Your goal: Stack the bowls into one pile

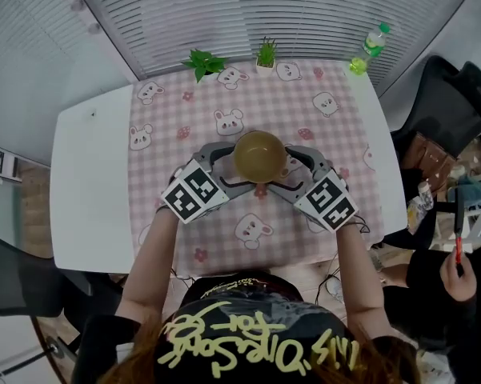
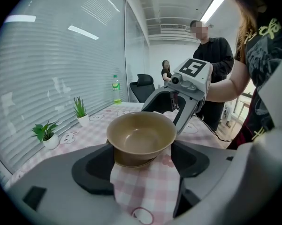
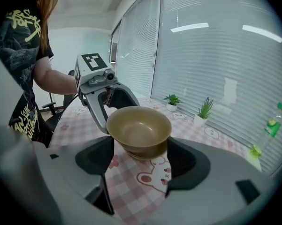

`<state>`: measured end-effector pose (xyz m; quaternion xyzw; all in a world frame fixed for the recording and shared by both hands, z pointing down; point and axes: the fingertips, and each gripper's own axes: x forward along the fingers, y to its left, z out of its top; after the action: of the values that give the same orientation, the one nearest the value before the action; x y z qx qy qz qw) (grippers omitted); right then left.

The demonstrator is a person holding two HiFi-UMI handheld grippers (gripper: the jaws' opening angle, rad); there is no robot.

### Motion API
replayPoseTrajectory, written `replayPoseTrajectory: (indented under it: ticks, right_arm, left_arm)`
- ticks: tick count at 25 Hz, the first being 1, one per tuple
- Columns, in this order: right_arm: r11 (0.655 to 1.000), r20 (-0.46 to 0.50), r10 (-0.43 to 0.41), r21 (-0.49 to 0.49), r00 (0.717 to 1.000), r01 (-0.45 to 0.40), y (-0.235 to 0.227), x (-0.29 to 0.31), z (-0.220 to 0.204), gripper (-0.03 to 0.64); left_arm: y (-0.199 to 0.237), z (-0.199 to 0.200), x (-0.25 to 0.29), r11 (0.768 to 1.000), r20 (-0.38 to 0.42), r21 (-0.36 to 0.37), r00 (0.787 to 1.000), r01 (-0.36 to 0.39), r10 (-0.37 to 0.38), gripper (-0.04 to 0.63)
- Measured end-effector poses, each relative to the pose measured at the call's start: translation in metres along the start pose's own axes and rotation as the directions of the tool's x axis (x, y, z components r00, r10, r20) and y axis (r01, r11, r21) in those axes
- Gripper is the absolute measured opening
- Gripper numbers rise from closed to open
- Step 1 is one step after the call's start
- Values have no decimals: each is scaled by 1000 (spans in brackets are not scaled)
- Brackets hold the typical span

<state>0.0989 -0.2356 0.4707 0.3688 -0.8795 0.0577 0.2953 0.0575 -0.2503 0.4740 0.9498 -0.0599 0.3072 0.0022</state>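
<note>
A tan bowl point(image 1: 258, 157) stands on the pink checked cloth point(image 1: 304, 102) in the middle of the table, with the rim of a second bowl showing under it. My left gripper point(image 1: 238, 170) reaches in from the left and my right gripper point(image 1: 282, 170) from the right. In the left gripper view the bowl point(image 2: 141, 137) sits between the wide jaws of my left gripper point(image 2: 143, 165), with cloth showing beside the right pad. In the right gripper view the bowl point(image 3: 138, 128) fills the gap of my right gripper point(image 3: 141, 161), whose pads lie close against its sides.
Two small potted plants point(image 1: 202, 61) point(image 1: 266, 53) stand at the cloth's far edge, and a green bottle point(image 1: 372, 45) at the far right corner. Office chairs point(image 1: 448, 94) and a seated person's hand point(image 1: 456, 270) are to the right of the white table point(image 1: 88, 182).
</note>
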Motion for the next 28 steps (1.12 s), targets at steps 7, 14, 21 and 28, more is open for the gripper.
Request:
replayPoseTrajectory:
  ticks: [7,14,21,28]
  right_arm:
    - [1000,-39,-6,14,999,6,-5,8,-6,357]
    - [999,-68,-3,50,998,6,-9,14,-14,357]
    - [995,-52,-3,95,999,8,-8,14,-15,357]
    - [995,-61,-14,96,998,20,-6,14,-21,359]
  left_arm:
    - [4,-9,8,999,-82,42,997,7,-4,402]
    - [9,-12,14,995,-123,98,992,-14,26,411]
    - [10,-18,17,991,-173,125,982,-48,70,420]
    - [8,-23,16,994,-161,91,984,-65,80,425]
